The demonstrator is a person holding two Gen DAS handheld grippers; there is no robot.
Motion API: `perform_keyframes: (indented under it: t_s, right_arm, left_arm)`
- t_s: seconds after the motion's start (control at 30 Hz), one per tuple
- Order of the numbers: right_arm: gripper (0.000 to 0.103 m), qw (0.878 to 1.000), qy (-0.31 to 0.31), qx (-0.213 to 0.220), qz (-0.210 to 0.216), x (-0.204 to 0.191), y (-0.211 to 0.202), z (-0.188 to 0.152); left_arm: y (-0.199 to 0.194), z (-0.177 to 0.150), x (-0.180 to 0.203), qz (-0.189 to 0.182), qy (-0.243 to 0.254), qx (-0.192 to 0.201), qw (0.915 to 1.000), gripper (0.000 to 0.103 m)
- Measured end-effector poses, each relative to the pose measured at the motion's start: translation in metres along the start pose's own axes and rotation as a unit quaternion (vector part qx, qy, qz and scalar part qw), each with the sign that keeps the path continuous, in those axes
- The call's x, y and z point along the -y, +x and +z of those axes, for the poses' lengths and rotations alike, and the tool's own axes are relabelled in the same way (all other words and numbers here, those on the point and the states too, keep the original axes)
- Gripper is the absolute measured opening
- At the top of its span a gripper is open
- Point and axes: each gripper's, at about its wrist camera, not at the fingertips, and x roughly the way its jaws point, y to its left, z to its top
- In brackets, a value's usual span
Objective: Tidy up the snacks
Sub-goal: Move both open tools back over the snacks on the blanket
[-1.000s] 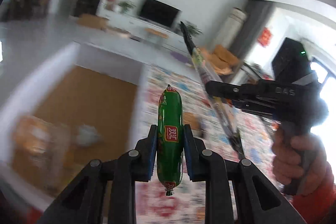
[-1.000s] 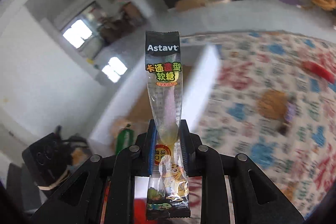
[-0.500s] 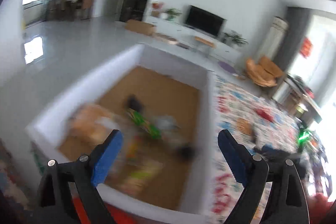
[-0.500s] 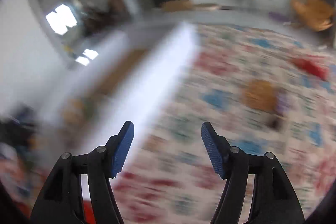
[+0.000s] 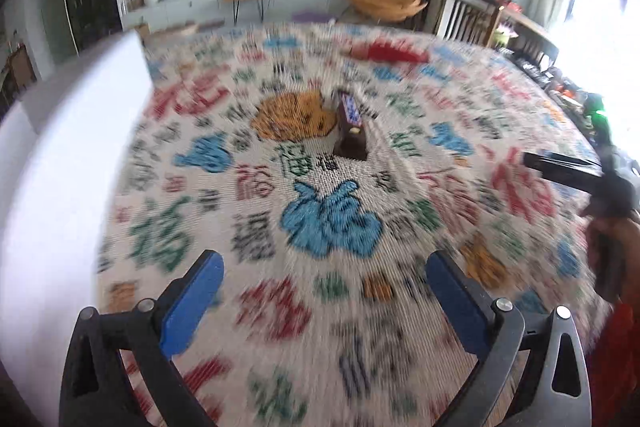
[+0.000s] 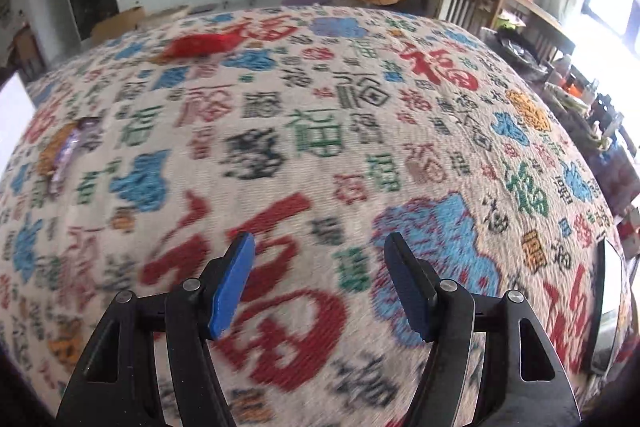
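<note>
At the far left of the left wrist view stands the white wall of a box (image 5: pixel 76 155), blurred, its side rising beside the patterned woven rug (image 5: pixel 328 223) covered in red, blue, green and black characters. The left gripper (image 5: pixel 324 291) hangs over the rug with its blue-padded jaws spread wide; they have just been opening, and nothing lies between them. Ahead of it, near the middle of the rug, lies a flat orange snack packet (image 5: pixel 294 117), and touching its right edge a dark brown snack bar wrapper with a blue and white label (image 5: pixel 350 129). Further back lies a red snack packet (image 5: pixel 386 53). At the right edge of this view a hand (image 5: pixel 614 247) grips the handle of the other tool, with an orange-red sleeve below it.

In the right wrist view, the orange packet and the brown bar, here showing a shiny purplish face (image 6: pixel 70 149), lie at the far left of the rug, and the red packet (image 6: pixel 198 45) sits towards the back left. The right gripper (image 6: pixel 320 283) is above bare rug, well apart from all the snacks, its jaws parted and empty. A dark flat device with a pale screen (image 6: pixel 604 307) lies at the rug's right edge.
</note>
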Motion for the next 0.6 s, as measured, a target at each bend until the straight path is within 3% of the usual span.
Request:
perform_keyframes:
  t_s: [0.13, 0.23, 0.37, 0.6]
  right_arm:
    - [0.077, 1.000, 0.023, 0.019, -0.002, 0.022, 0.014, -0.004]
    - [0.078, 0.999, 0.037, 0.016, 0.007, 0.026, 0.016, -0.005]
    - [0.084, 0.999, 0.045, 0.012, 0.004, 0.026, 0.021, -0.002]
    - [0.085, 0.999, 0.046, 0.011, 0.004, 0.026, 0.023, -0.001]
  left_arm:
    - [0.059, 0.024, -0.004, 0.007, -0.030, -0.025, 0.9992, 0.101]
    - [0.079, 0.037, 0.007, 0.065, 0.012, -0.015, 0.9977, 0.103]
    - [0.087, 0.038, 0.006, 0.062, -0.004, -0.006, 0.9981, 0.103]
    - [0.082, 0.036, 0.004, 0.060, -0.005, -0.006, 0.9982, 0.103]
